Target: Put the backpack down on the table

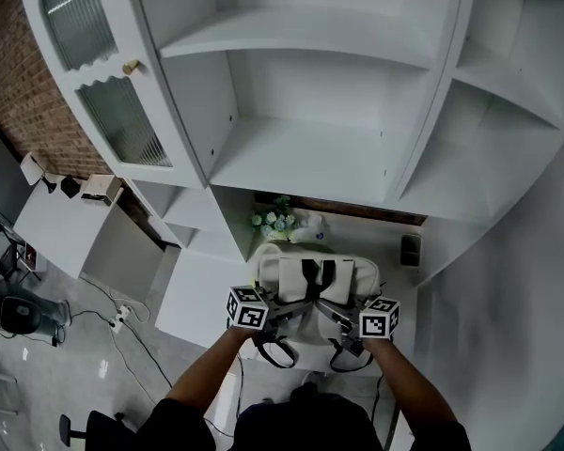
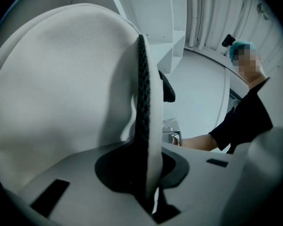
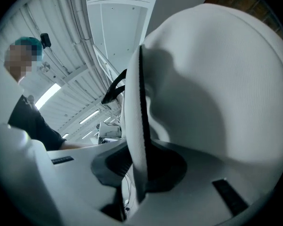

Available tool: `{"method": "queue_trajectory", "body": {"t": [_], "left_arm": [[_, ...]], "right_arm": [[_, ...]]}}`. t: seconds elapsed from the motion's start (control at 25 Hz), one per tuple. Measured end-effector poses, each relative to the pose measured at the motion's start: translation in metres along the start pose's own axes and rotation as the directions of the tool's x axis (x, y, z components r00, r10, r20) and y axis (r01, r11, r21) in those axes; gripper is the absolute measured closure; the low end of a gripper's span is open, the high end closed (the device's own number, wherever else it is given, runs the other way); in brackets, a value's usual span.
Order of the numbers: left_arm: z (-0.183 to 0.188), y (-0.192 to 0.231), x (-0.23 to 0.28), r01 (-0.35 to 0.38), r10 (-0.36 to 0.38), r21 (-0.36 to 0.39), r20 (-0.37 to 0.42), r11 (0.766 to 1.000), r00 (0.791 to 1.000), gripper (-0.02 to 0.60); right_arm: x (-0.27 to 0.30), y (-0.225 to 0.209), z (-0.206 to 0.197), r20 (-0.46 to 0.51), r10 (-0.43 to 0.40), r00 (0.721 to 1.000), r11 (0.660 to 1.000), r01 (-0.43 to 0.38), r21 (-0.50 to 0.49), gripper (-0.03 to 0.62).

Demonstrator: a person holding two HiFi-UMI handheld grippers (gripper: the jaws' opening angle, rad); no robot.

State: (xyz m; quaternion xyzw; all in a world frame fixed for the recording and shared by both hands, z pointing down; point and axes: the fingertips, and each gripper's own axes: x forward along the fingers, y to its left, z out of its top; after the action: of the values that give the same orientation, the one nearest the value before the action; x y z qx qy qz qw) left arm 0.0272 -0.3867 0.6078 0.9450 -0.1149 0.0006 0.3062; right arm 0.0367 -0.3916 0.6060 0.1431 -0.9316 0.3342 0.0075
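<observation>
A white backpack point(image 1: 316, 278) with black straps hangs upright between my two grippers over the white table point(image 1: 392, 272); whether its bottom touches the table I cannot tell. My left gripper point(image 1: 274, 314) is shut on the left shoulder strap point(image 2: 142, 102), a white band with a black mesh edge that runs up from the jaws point(image 2: 148, 192). My right gripper point(image 1: 346, 319) is shut on the other strap point(image 3: 136, 126), which is pinched low between the jaws point(image 3: 137, 182). The backpack's white body point(image 2: 61, 88) point(image 3: 217, 79) fills much of both gripper views.
A tall white shelf unit point(image 1: 310, 148) rises behind the table. A small bunch of pale flowers point(image 1: 274, 220) and a clear wrapper point(image 1: 310, 228) lie at the table's back, and a dark small object point(image 1: 410, 249) at its right. A glass-door cabinet point(image 1: 103, 92) stands left.
</observation>
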Motion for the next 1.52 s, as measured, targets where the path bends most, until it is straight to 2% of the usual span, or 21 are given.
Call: {"method": "queue_trajectory", "body": {"t": [0.24, 0.36, 0.44, 0.6, 0.76, 1.12, 1.52], "left_arm": [[0.001, 0.001, -0.001, 0.027, -0.027, -0.003, -0.007, 1.000, 1.000, 0.526], [0.005, 0.004, -0.005, 0.028, -0.028, -0.026, 0.004, 0.999, 1.000, 0.485], [0.009, 0.011, -0.011, 0.006, -0.005, -0.037, 0.033, 0.999, 0.999, 0.462], [0.016, 0.025, -0.022, -0.052, 0.056, -0.058, 0.059, 0.997, 0.997, 0.404], [0.017, 0.029, -0.027, -0.084, 0.087, -0.057, 0.060, 0.995, 0.994, 0.399], [0.020, 0.025, -0.033, -0.102, 0.104, -0.040, 0.066, 0.994, 0.992, 0.379], [0.015, 0.038, -0.045, -0.169, 0.175, -0.079, 0.069, 0.982, 0.982, 0.354]], "right_arm": [[0.002, -0.006, 0.001, 0.010, -0.038, 0.999, 0.999, 0.038, -0.002, 0.519], [0.001, -0.013, 0.003, 0.016, -0.078, 0.997, 0.997, 0.078, 0.009, 0.475], [-0.003, -0.021, 0.004, 0.014, -0.121, 0.993, 0.993, 0.121, 0.014, 0.439], [-0.013, -0.033, 0.011, 0.030, -0.203, 0.979, 0.979, 0.203, -0.006, 0.422], [-0.022, -0.043, 0.021, 0.055, -0.281, 0.958, 0.959, 0.283, -0.025, 0.422], [-0.027, -0.045, 0.018, 0.031, -0.330, 0.943, 0.943, 0.331, -0.029, 0.418], [-0.030, -0.051, 0.011, 0.048, -0.371, 0.927, 0.928, 0.372, -0.003, 0.416]]}}
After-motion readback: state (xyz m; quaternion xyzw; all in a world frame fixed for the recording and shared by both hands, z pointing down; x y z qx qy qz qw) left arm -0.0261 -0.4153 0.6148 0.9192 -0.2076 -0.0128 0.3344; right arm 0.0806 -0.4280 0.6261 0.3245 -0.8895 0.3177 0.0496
